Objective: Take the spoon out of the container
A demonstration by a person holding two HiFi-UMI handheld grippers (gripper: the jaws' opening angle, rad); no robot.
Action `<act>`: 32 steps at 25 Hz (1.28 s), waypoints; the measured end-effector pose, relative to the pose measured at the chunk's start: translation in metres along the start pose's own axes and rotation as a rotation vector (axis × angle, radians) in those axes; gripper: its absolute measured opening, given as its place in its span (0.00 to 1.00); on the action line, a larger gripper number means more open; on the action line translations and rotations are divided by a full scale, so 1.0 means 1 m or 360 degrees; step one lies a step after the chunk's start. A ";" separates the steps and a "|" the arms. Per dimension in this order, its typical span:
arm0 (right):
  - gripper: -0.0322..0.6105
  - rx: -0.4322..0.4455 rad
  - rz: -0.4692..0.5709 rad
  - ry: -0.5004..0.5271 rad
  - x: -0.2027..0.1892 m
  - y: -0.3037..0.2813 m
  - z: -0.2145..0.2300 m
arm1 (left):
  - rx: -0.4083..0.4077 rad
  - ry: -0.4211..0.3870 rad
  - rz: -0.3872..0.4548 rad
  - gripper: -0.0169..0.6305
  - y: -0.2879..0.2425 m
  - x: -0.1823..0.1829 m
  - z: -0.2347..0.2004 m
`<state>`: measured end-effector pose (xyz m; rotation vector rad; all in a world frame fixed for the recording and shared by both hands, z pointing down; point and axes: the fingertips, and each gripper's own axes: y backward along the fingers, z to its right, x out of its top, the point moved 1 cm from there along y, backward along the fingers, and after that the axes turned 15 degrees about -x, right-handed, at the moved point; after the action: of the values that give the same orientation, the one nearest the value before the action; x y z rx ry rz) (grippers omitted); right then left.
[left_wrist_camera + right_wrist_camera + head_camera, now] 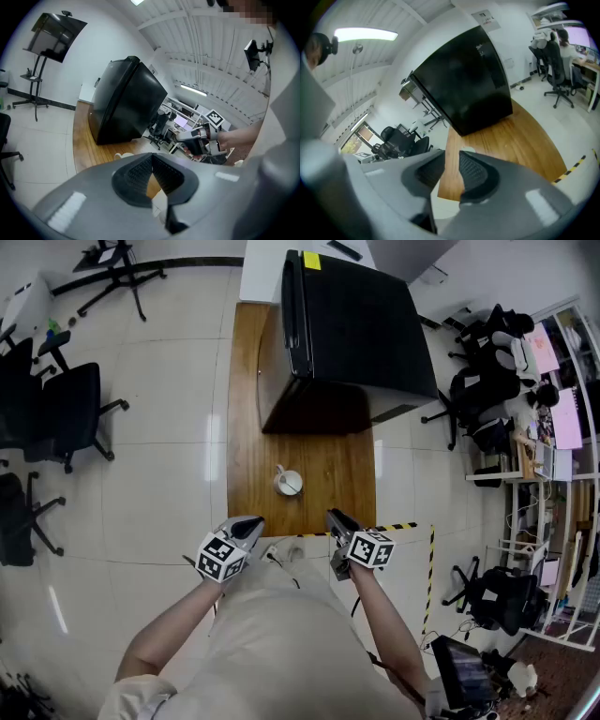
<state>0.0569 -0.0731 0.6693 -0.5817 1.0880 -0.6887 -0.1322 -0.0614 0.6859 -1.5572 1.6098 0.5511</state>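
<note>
A small white cup [288,482] stands on the wooden table [328,474] near its front edge. A thin spoon handle [279,470] seems to stick up at the cup's left rim. Both grippers hover just off the table's front edge, short of the cup. My left gripper [251,521] is to the cup's lower left, its tips touching with nothing held [151,161]. My right gripper [334,517] is to the lower right, its jaws a narrow gap apart and empty [451,164]. The cup [124,155] peeks over the left jaws, and its rim [467,150] shows above the right jaws.
A large black box [352,329] fills the table's far half. Office chairs [70,413] stand on the tiled floor at left. Yellow-black tape [403,526] marks the floor at right, with desks and more chairs [487,399] beyond.
</note>
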 end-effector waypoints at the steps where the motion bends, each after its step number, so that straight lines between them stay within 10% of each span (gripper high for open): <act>1: 0.18 0.0004 -0.0023 -0.0012 -0.006 -0.006 0.001 | 0.0005 -0.0010 -0.0012 0.03 0.001 -0.003 -0.002; 20: 0.26 0.0047 -0.0548 -0.0341 -0.066 -0.128 0.032 | 0.0260 0.0225 -0.0002 0.03 0.001 0.006 0.012; 32: 0.24 0.0002 -0.0822 -0.0491 -0.094 -0.170 0.034 | 0.0334 0.0154 -0.0009 0.03 -0.024 0.034 0.002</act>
<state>0.0236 -0.1109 0.8599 -0.9492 0.6488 -1.0058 -0.1060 -0.0840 0.6636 -1.4495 1.6772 0.2963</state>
